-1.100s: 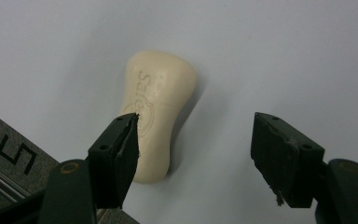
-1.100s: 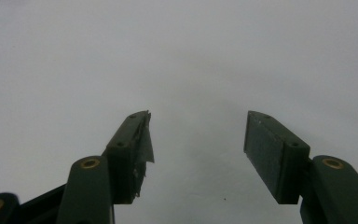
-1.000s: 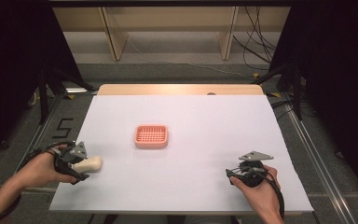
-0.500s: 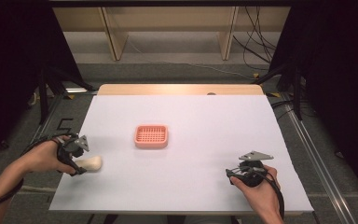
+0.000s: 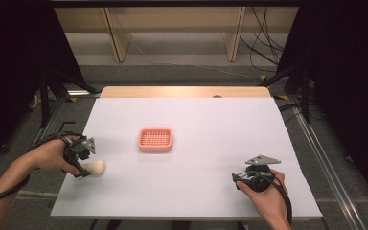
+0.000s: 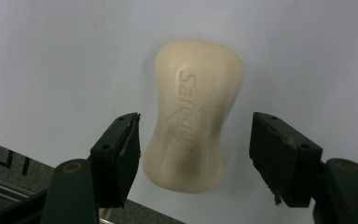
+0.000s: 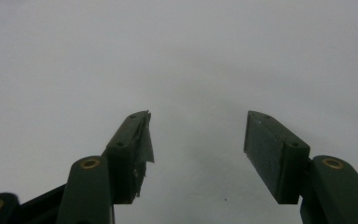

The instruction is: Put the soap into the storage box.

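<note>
Left gripper (image 6: 193,140): jaws standing apart, straddling a cream bar of soap (image 6: 193,116) without clamping it; one pad sitting just beside the bar's flank, the other showing a clear gap; the bar is lying flat on the white table (image 6: 51,56), embossed face up, its lettering reading lengthwise between the jaws. High view, same item: the left gripper (image 5: 87,165) is hovering at the table's near-left edge, the person's left hand (image 5: 57,154) wrapping its body, the bar of soap (image 5: 96,167) resting just at its tip. Right gripper (image 7: 196,140): jaws spread wide, holding nothing, looking onto bare white surface; in the high view the right gripper (image 5: 243,176) is sitting low near the table's near-right corner, held in the right hand (image 5: 263,191), well apart from everything else. Pink slotted soap dish (image 5: 155,140): standing upright towards the middle of the table (image 5: 211,129), nothing lying in it, well apart from the bar and from both grippers. Progress, as a judgement: the work is appearing to be the moving of the bar into the dish; the approach is done, the jaws being lined up on either side of the bar; the closing, the lift, the carry across to the dish and the release are all remaining; the task is therefore standing at an early stage.
</note>
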The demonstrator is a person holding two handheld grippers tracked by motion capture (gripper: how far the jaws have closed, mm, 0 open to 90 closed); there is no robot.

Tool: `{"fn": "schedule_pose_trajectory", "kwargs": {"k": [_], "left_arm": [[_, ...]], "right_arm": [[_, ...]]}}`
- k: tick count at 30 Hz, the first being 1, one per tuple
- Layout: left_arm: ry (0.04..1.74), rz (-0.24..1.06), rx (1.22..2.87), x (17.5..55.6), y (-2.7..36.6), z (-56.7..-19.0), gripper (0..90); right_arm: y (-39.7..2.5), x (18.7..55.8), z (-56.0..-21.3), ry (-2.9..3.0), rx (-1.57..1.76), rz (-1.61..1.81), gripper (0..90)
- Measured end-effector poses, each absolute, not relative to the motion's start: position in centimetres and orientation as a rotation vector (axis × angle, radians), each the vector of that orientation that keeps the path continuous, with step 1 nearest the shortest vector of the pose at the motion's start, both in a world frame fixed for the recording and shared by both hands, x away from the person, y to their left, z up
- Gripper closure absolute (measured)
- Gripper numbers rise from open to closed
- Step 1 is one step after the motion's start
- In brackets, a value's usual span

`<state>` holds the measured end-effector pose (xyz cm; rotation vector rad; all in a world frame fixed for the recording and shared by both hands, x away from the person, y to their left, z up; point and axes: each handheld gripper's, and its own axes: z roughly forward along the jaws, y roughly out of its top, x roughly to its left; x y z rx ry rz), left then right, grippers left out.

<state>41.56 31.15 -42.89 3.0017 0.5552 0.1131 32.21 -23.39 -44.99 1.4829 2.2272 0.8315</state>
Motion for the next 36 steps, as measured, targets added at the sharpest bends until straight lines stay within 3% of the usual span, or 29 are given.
{"fn": "schedule_pose_trajectory", "kwargs": {"k": [36], "left_arm": [[0.501, 0.019, 3.074, 43.4, 30.2, -44.8, 34.3]], "right_arm": [[-23.5, 32.2, -44.9, 2.215, 1.475, 0.833, 41.1]]}}
